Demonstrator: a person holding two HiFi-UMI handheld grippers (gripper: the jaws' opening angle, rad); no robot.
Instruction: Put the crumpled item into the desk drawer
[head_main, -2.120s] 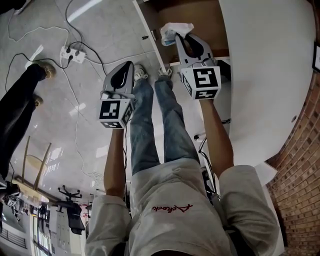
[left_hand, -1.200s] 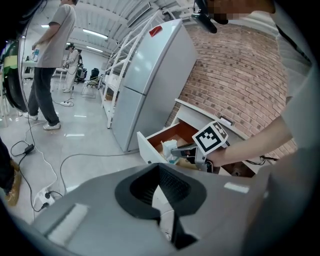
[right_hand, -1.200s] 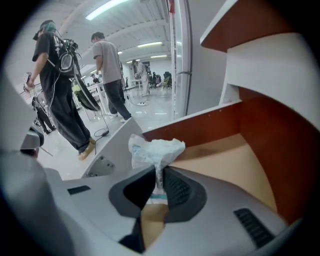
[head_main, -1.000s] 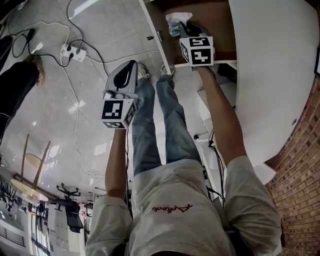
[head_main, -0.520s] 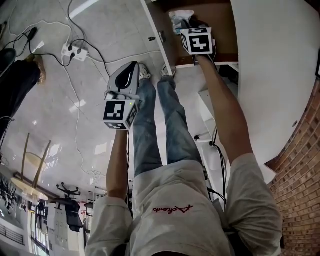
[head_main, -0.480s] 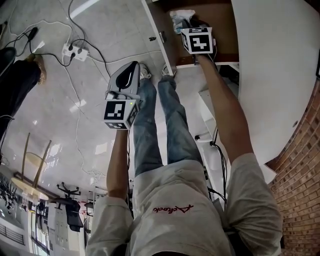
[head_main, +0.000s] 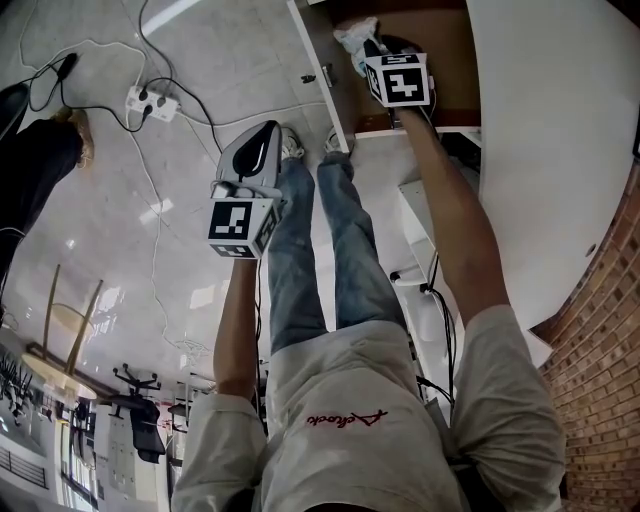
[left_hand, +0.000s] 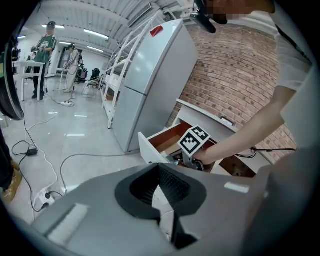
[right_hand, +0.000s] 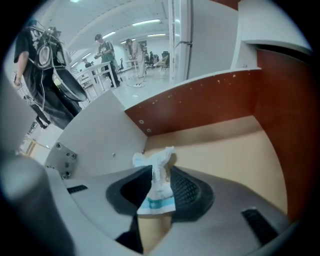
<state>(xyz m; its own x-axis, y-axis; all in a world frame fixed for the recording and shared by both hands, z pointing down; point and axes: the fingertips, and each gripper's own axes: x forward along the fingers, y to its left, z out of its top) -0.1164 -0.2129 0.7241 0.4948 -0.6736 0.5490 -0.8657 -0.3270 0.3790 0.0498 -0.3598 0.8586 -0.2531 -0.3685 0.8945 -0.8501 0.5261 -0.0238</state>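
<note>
The crumpled item (head_main: 352, 35) is white tissue-like paper with a blue-printed band. It lies over the brown floor of the open desk drawer (head_main: 445, 45). In the right gripper view the crumpled item (right_hand: 156, 167) stands between the pads of my right gripper (right_hand: 160, 176), low above the drawer floor (right_hand: 225, 145). The jaws have just been opening, and the paper stays loosely between them. In the head view my right gripper (head_main: 368, 47) points steeply down into the drawer. My left gripper (head_main: 262, 132) hangs over the floor to the drawer's left, shut and empty; the left gripper view shows its jaws (left_hand: 159, 175) together.
The drawer's white front panel (head_main: 322, 62) juts over the tiled floor. The white desktop (head_main: 550, 150) runs along the right and a brick wall (head_main: 600, 330) stands behind it. A power strip (head_main: 150, 103) with cables lies on the floor, and my legs (head_main: 320, 230) stand beside the drawer.
My right gripper has gone further forward and down into the drawer with the crumpled item. Its marker cube now sits deeper over the drawer. My left gripper has kept still.
</note>
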